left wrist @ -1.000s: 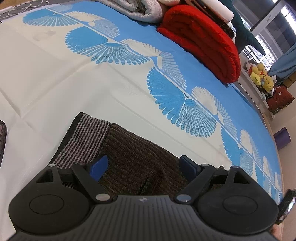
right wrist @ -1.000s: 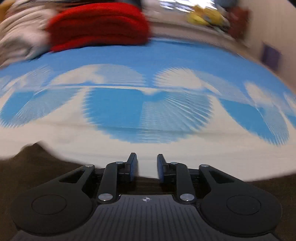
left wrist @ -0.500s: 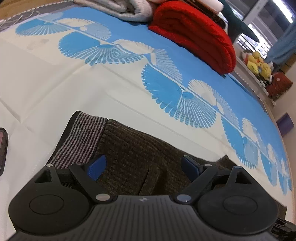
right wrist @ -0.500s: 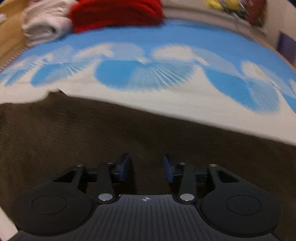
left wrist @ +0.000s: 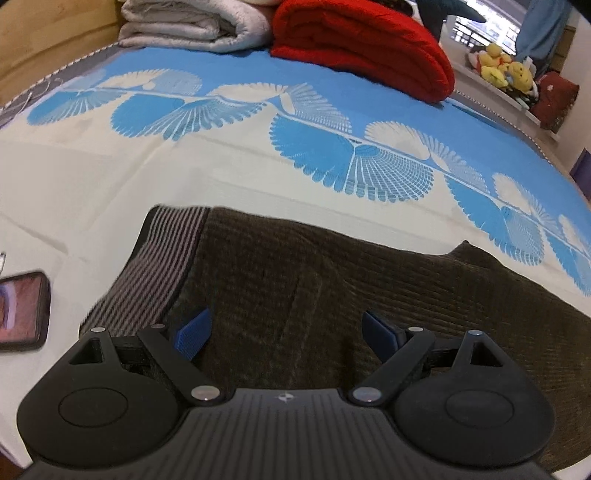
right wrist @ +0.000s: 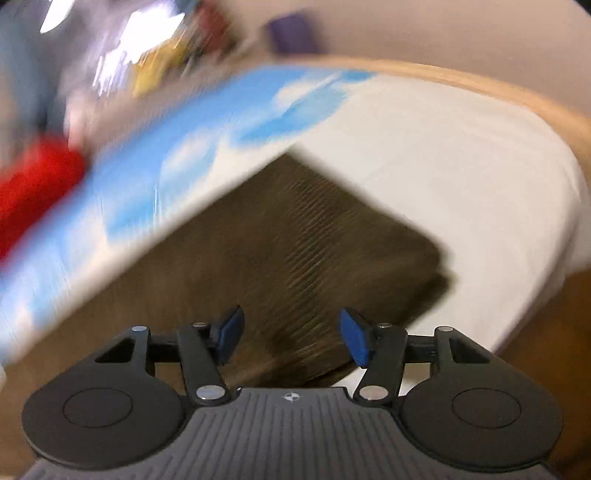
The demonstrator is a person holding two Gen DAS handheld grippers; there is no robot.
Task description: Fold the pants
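Hovering low over the brown corduroy pants [left wrist: 332, 288], the left gripper [left wrist: 286, 328] has its blue pads spread wide apart, with only flat fabric under the gap and nothing pinched. The pants lie spread on the bed sheet [left wrist: 110, 177]. In the left wrist view their striped grey waistband [left wrist: 159, 258] sits at about ten o'clock from the gripper, and the cloth runs off toward three o'clock.

The right gripper [right wrist: 291, 338] also stands apart; its jaws have just been opening, and nothing is clamped between them. The right wrist view is badly blurred. Brown ribbed cloth fills the space ahead of the pads at twelve o'clock, ending in a squared edge [right wrist: 424, 258] at about two o'clock, where it lies on white sheet. Whether the pads touch the fabric cannot be told.

At nine o'clock from the left gripper a phone [left wrist: 22, 306] in a dark case lies on the sheet, apart from the waistband. Beyond the pants the sheet turns blue with a band of white and blue fan shapes [left wrist: 351, 158]. Farther off, at twelve o'clock, a folded red blanket [left wrist: 362, 48] rests on the blue part, with a folded grey-white blanket [left wrist: 195, 26] just beside it at eleven o'clock. At two o'clock, past the bed, yellow plush toys [left wrist: 506, 70] sit on a ledge.
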